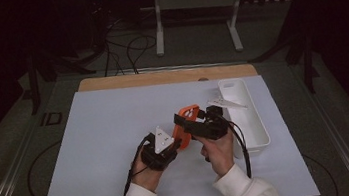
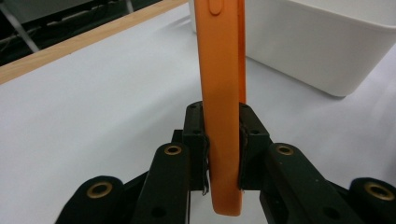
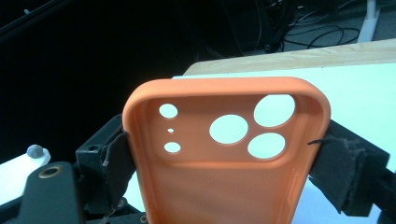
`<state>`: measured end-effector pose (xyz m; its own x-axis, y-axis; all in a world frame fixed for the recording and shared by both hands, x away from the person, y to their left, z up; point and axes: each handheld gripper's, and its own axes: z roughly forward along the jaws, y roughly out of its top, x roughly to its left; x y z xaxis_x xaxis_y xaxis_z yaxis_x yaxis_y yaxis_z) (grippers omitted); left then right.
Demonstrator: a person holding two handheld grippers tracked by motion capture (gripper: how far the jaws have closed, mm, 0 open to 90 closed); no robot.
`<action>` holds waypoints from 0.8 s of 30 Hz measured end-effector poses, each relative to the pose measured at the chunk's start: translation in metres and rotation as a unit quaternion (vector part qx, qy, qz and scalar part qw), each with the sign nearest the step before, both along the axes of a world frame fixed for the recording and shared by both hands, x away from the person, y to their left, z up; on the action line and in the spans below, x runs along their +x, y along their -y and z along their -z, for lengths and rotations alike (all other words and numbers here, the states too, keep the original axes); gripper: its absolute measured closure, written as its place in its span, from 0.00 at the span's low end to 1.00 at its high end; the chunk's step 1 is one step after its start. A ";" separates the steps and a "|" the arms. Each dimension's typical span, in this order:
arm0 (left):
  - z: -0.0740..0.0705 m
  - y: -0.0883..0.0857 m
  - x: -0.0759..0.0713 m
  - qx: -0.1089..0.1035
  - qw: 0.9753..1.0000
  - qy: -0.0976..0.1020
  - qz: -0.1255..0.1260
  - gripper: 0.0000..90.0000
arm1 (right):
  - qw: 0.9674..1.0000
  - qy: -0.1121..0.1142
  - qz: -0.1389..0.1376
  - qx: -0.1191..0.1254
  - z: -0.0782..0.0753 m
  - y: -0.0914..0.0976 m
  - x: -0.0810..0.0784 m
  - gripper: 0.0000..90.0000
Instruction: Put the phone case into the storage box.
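Grippers both sit near the middle of the white table [image 1: 102,137], a little toward my near edge, with an orange phone case [image 1: 188,119] held up between them. From my left gripper view I see the left gripper [image 2: 224,140] clamped on the case's thin dimension — both pads press flat against its two faces, and the case stands edge-on and upright between them, off the table top. In my right gripper view the right gripper [image 3: 224,154] straddles the case across its width, near the end with the camera cut-outs; its padded fingers [image 3: 341,163] meet the long side edges, so I read it as gripping too, jaws spread wide. The case's open inside faces that camera. From above, the left gripper [image 1: 161,147] holds the case's nearer-left part and the right gripper [image 1: 193,123] its farther part. A white bin [image 1: 262,127] stands just right of the right hand [image 1: 219,148].
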<state>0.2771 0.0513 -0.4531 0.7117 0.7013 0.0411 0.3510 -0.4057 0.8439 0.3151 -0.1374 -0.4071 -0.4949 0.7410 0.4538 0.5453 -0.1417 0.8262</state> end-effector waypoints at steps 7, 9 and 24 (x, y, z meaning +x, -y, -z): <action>-0.001 -0.003 0.002 -0.009 1.000 -0.007 0.001 0.71 | 1.000 0.006 -0.003 -0.015 0.001 -0.004 -0.001 0.18; -0.003 -0.006 0.003 -0.021 1.000 -0.015 0.002 0.61 | 1.000 0.008 -0.003 -0.017 0.000 -0.005 -0.001 0.18; -0.010 -0.023 0.003 -0.046 0.999 -0.020 0.006 0.03 | 0.999 0.019 -0.007 -0.026 -0.001 -0.006 -0.002 0.18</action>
<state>0.2802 0.0743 -0.4429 0.7199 0.6922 -0.0515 0.3799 -0.3309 0.8638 0.3136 -0.1318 -0.4056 -0.5209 0.7564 0.3956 0.5151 -0.0910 0.8523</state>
